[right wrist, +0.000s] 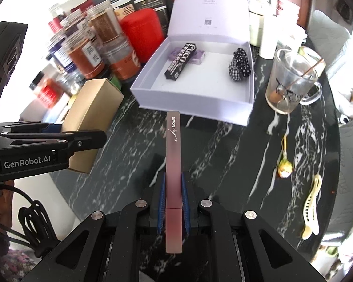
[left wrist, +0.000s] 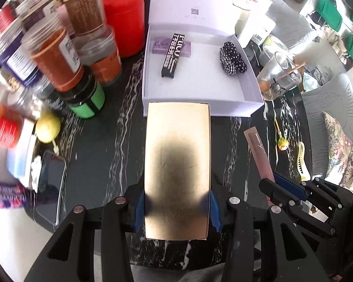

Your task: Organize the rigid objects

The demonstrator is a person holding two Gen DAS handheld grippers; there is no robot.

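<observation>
Both grippers, left (left wrist: 177, 202) clamping a gold box (left wrist: 177, 164) and right (right wrist: 174, 202) a slim pink case (right wrist: 173, 164), faced the open white box (right wrist: 223, 112) just beyond their fingers, long axes pointing at it.

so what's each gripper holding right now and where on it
The left gripper clamps the gold box by its long sides near the near end. The right gripper pinches the slim pink box by its sides, near its lower end.

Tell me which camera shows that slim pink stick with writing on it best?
The right wrist view: the slim pink stick runs up the middle, clamped in the right tongs, its writing readable. The left wrist view catches it only at the right edge, slanted and partly hidden.
</observation>
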